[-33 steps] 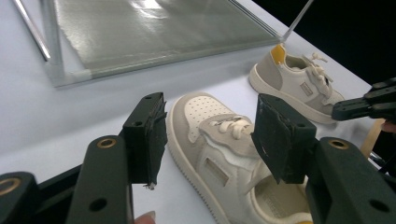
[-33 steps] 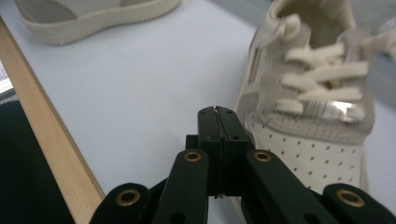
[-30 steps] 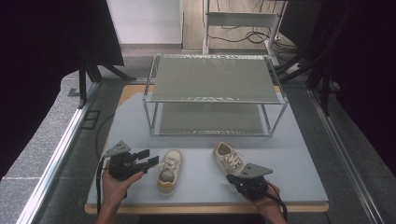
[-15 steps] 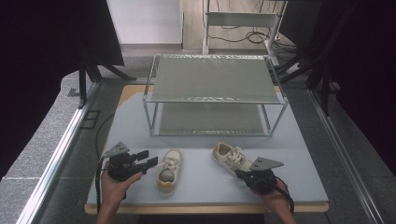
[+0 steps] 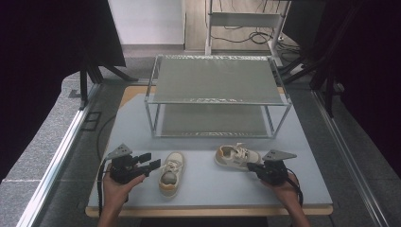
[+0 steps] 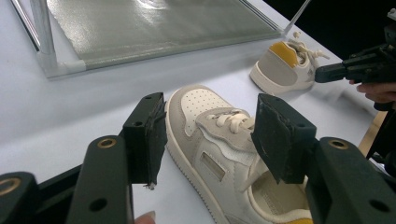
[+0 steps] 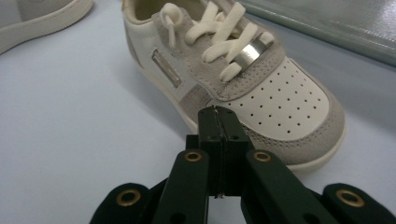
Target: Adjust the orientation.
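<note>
Two small cream and grey sneakers lie on the pale table [image 5: 302,189] in front of a rack. The left sneaker [image 5: 170,172] [image 6: 201,105] points its toe at the rack. My left gripper [image 5: 152,164] [image 6: 209,125] is open just left of it, its pads [image 6: 150,135] apart with nothing between them. The right sneaker [image 5: 237,157] [image 7: 261,88] lies crosswise, yellow-lined heel to the left. My right gripper [image 5: 251,167] [image 7: 218,116] is shut and empty, its tip close against that shoe's toe side; contact is unclear.
A two-shelf metal rack [image 5: 217,78] with grey shelves stands at the table's middle and back, its lower shelf [image 5: 213,120] just behind the shoes. A metal rail [image 5: 61,151] runs along the table's left. The table's front edge lies under both hands.
My right gripper has slid to the right along the front of the table, and the right sneaker looks turned a little more crosswise. The left gripper has stayed put.
</note>
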Tool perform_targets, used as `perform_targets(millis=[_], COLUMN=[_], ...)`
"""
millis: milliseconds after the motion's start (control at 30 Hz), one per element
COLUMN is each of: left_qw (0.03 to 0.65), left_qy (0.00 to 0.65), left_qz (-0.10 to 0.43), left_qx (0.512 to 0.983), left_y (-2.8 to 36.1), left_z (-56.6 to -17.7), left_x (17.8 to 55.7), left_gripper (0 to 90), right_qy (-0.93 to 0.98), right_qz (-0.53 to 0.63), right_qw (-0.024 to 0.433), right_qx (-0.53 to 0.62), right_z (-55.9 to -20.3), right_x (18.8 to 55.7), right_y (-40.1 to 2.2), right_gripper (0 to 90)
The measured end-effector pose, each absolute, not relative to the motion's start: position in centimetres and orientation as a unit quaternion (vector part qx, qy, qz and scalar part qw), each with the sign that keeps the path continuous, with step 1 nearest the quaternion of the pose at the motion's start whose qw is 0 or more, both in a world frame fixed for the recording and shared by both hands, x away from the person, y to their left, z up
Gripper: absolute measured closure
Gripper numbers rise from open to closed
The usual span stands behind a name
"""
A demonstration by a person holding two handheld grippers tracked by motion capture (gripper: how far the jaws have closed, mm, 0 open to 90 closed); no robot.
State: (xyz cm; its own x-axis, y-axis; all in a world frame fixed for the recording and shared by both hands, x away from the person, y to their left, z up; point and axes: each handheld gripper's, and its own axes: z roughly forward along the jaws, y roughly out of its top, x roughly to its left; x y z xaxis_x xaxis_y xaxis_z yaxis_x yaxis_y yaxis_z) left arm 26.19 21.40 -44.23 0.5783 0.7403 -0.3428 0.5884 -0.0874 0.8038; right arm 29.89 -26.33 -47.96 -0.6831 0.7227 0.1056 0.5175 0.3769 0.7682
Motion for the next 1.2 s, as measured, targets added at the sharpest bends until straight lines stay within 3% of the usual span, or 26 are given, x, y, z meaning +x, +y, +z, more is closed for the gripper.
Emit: perform_targets(millis=[300, 533, 767, 1200], left_qw=[0.504, 0.507, 0.508, 0.501], left_qy=[0.452, 0.452, 0.455, 0.454], left_qz=[0.077, 0.077, 0.076, 0.07], left_qx=[0.732, 0.73, 0.727, 0.734], left_y=[21.4, 21.6, 21.8, 21.2], left_z=[-44.0, -43.9, -43.9, -44.4], left_x=[26.0, 25.9, 25.9, 26.1], left_gripper=[43.8, 43.8, 43.8, 43.9], right_qy=[0.824, 0.822, 0.832, 0.84], right_qz=[0.435, 0.448, 0.407, 0.387], right_qw=[0.153, 0.167, 0.198, 0.168], right_qx=[0.327, 0.309, 0.32, 0.342], right_z=[-45.1, -43.2, -43.6, -45.4], right_x=[28.9, 30.8, 33.0, 35.2], right_y=[-23.5, -20.0, -17.5, -17.4], right_gripper=[89.9, 89.9, 89.9, 89.9])
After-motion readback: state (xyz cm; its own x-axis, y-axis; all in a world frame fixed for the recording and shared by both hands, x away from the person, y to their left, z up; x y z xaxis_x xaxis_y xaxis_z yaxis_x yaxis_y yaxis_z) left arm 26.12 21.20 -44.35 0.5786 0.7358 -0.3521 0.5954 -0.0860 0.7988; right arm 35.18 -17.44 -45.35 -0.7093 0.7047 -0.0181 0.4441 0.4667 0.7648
